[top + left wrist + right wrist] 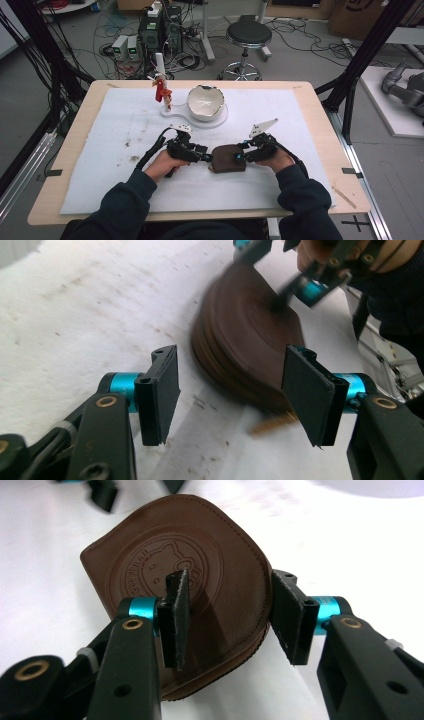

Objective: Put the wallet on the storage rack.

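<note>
Right under my fingers sits the brown leather pouch (pixel 200 580), flat on the white mat (pixel 120 125) near the front middle of the desk (pixel 320 105). My right gripper (pixel 227 615) is spread open, one finger over the stamped face, the other off its edge. My left gripper (pixel 230 390) is open too, just beside the pouch's other side, not touching. Farther back, a white bowl (pixel 205 101) rests on a white stand (pixel 172 111) with a red figure (pixel 161 90).
</note>
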Demonstrator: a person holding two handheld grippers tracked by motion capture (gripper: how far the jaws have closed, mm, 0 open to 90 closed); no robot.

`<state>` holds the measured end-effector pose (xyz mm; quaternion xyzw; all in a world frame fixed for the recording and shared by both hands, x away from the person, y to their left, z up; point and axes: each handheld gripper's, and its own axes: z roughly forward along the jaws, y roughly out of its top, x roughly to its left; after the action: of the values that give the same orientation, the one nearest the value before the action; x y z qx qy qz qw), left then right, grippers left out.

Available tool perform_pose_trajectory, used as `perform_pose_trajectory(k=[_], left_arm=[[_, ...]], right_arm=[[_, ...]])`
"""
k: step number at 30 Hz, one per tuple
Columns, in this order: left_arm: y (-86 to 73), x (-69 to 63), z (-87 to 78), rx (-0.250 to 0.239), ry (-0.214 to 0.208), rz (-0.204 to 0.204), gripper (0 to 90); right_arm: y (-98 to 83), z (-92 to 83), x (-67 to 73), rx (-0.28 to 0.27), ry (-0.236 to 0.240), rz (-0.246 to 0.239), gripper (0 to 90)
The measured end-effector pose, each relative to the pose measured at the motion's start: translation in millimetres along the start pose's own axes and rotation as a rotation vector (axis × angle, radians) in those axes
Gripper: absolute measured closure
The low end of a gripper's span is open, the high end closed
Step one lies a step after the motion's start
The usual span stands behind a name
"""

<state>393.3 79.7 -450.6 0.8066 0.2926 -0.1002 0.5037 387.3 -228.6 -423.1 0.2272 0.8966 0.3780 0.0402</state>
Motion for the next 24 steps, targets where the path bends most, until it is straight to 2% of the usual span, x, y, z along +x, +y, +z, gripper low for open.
perform_pose_trajectory(k=[2, 3, 5, 6, 8, 11, 13, 16, 19, 24], left_arm=[[3.5, 2.9, 3.0, -0.018, 0.019, -0.014, 39.8], [3.5, 2.9, 3.0, -0.018, 0.019, -0.014, 39.7], [10.3, 4.4, 11.6, -0.032, 0.028, -0.038, 39.5], [12.1, 4.7, 14.4, -0.025, 0.03, -0.036, 39.4], [16.2, 4.9, 22.8, -0.004, 0.041, -0.04, 39.0], [22.2, 5.2, 35.5, 0.03, 0.077, -0.039, 39.0], [25.1, 5.9, 38.3, 0.04, 0.088, -0.028, 40.9], [26.7, 6.5, 38.4, 0.047, 0.087, -0.006, 43.9], [26.6, 6.5, 37.8, 0.044, 0.084, 0.032, 46.2], [26.8, 4.1, 37.6, 0.036, 0.095, 0.098, 49.1]], right_arm=[[-0.5, -0.8, -3.7, -0.015, -0.051, 0.02, 54.7], [-0.6, -0.8, -3.7, -0.028, -0.092, 0.028, 54.8], [0.8, -1.0, -3.8, -0.042, -0.148, 0.032, 54.8], [2.0, -1.1, -4.0, -0.049, -0.19, 0.035, 54.9], [3.5, -0.4, -4.3, -0.056, -0.241, 0.04, 54.9], [5.3, 1.4, -2.6, -0.066, -0.288, 0.047, 54.8], [4.5, 1.0, -3.1, -0.071, -0.289, 0.059, 54.8], [0.7, -0.6, -7.0, -0.095, -0.259, 0.08, 54.7], [-1.1, -0.6, -10.7, -0.102, -0.233, 0.102, 53.7], [-9.5, 2.0, -24.3, -0.13, -0.147, 0.197, 46.0]])
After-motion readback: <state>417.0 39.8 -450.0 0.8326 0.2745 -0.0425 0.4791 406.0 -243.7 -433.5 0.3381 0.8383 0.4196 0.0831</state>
